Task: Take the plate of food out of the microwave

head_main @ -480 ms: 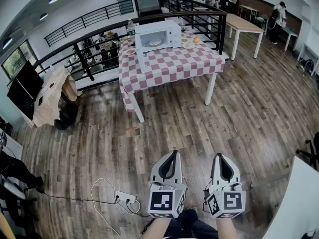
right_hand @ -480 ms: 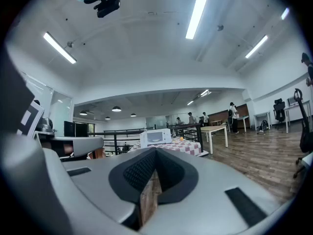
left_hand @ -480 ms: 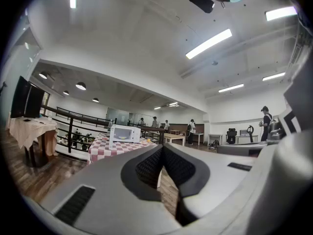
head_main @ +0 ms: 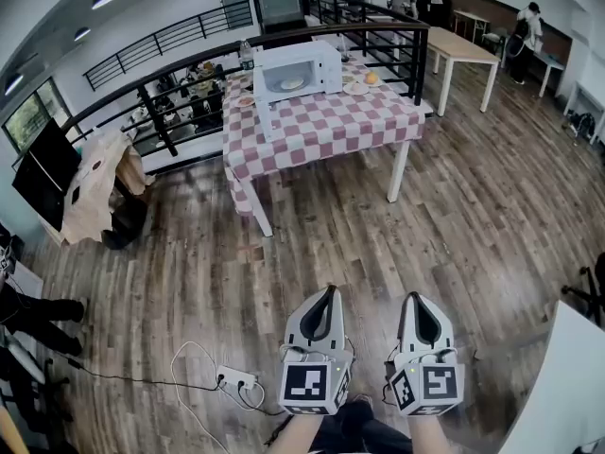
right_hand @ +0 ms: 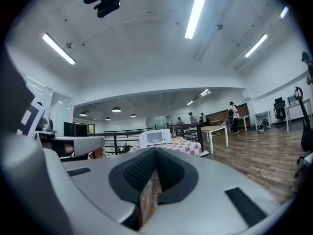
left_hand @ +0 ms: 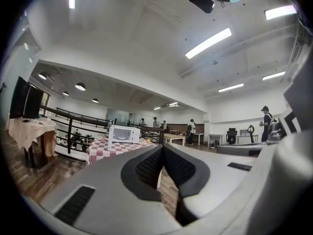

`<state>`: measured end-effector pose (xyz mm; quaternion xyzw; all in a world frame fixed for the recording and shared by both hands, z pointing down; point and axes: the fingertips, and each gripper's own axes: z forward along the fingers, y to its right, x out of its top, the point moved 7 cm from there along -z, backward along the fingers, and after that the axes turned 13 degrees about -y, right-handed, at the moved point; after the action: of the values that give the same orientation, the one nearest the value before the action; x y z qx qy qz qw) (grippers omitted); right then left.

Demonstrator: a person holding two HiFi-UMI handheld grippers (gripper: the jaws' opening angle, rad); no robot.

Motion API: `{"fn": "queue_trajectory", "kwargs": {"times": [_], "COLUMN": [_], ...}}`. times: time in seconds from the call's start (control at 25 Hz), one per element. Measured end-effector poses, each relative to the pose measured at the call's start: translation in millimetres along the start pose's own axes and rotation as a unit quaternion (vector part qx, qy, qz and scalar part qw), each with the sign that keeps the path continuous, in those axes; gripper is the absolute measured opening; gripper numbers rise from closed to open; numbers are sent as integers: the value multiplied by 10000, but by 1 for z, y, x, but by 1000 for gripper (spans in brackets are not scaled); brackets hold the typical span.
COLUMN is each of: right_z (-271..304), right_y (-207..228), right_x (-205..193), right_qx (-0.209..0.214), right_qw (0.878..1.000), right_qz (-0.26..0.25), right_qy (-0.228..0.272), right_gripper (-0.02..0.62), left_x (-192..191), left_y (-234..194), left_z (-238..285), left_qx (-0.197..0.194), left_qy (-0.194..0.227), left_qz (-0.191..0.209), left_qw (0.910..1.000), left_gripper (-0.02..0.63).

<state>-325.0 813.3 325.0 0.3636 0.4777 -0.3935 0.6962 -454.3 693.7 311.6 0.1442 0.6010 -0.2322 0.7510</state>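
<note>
Wood planks, brown and streaky, make up the floor, which runs bare from the person's feet up to the table. A red-and-white checked cloth drapes over the table's top and hangs down its near edge. On it sits a boxy white microwave, its door seemingly swung out to its left. The plate lies inside the cavity as a pale flat disc with something light on it, too small to make out. A round orange rests on the cloth to the microwave's right.

A black metal railing of thin bars runs behind the table. The table is well apart from both tools, with a wide strip of floor between.

The left gripper and right gripper are grey, smooth shells with dark ribbed pads, side by side and low in the head view. Each has its jaws closed together, with nothing between them.

A white power strip and its looping cable lie on the floor just left of the left gripper.
</note>
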Motion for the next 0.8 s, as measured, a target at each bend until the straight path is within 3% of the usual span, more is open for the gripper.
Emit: {"fn": "queue_trajectory", "kwargs": {"times": [0.8], "right_z": [8], "right_y": [42], "right_x": [-14], "right_qx": [310], "right_qw": [9994], "right_qz": [45], "right_qy": [-138], "right_gripper": [-2], "left_x": [-13], "left_y": [23], "left_z": [11], "left_qx": [406], "left_qy": [-110], "left_qz": [-106], "left_qw": [9991], "left_gripper": [12]}}
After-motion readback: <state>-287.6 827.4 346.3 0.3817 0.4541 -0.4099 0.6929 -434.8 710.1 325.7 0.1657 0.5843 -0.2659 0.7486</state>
